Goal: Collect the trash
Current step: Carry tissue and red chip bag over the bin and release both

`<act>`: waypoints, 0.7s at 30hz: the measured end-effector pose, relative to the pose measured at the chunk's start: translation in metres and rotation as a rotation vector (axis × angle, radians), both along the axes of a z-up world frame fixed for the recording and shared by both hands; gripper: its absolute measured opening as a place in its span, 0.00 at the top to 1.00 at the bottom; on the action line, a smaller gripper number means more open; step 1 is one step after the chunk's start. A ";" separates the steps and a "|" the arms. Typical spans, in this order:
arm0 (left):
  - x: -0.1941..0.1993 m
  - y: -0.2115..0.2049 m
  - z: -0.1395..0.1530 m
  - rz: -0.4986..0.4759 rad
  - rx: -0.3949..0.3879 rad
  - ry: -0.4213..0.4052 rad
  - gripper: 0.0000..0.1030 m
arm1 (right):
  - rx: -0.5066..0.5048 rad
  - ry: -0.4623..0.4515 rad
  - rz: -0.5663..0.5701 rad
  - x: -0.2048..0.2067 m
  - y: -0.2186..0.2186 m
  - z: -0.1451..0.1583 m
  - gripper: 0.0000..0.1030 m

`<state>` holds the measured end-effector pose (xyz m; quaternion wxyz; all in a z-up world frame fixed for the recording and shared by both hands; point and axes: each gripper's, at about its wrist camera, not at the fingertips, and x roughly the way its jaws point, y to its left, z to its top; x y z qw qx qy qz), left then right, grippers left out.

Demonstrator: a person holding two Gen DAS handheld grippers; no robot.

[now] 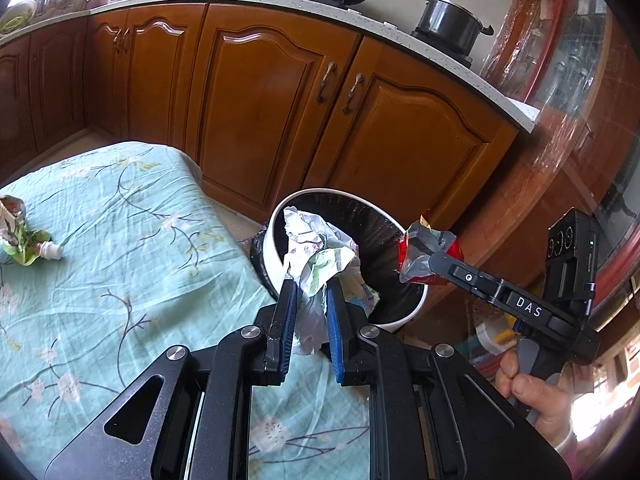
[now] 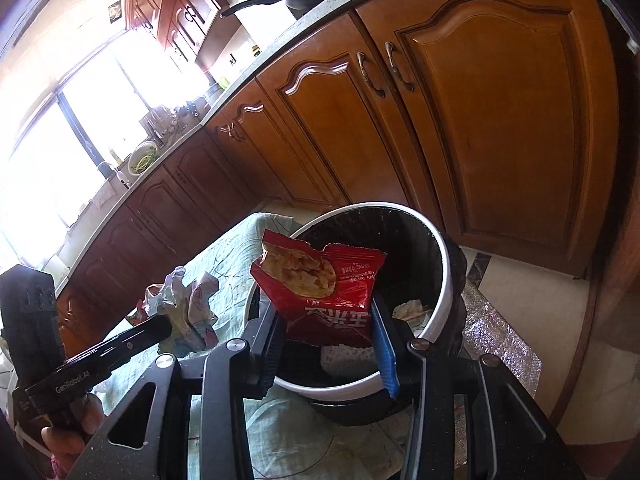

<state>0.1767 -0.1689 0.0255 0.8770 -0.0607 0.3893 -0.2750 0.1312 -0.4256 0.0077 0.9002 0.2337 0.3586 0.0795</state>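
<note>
Jaws of left gripper (image 1: 311, 292) pinch one crumpled paper (image 1: 320, 252), right gripper (image 2: 328, 320) one red wrapper (image 2: 320, 284), above one bin (image 2: 444, 276).

The left gripper (image 1: 312, 292) is matte black with blue finger pads (image 1: 335, 312), round silver screws behind the fingers, and triangular cut-outs. The right gripper (image 2: 326, 320) matches it, lettered "DAS" behind its fingers. Bare-skinned hands (image 1: 536, 392) grip grey handles.

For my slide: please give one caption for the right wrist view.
Right gripper holds a red snack bag above the trash bin.
</note>
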 end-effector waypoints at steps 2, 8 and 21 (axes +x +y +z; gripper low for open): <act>0.004 -0.010 0.001 -0.012 0.016 -0.004 0.87 | -0.006 0.010 -0.002 0.005 -0.004 -0.001 0.60; 0.017 -0.037 -0.006 -0.048 0.064 0.007 0.87 | -0.011 0.045 0.001 0.016 -0.008 -0.008 0.60; 0.036 -0.064 -0.022 -0.066 0.117 0.053 0.87 | -0.010 0.095 0.005 0.036 -0.009 -0.018 0.55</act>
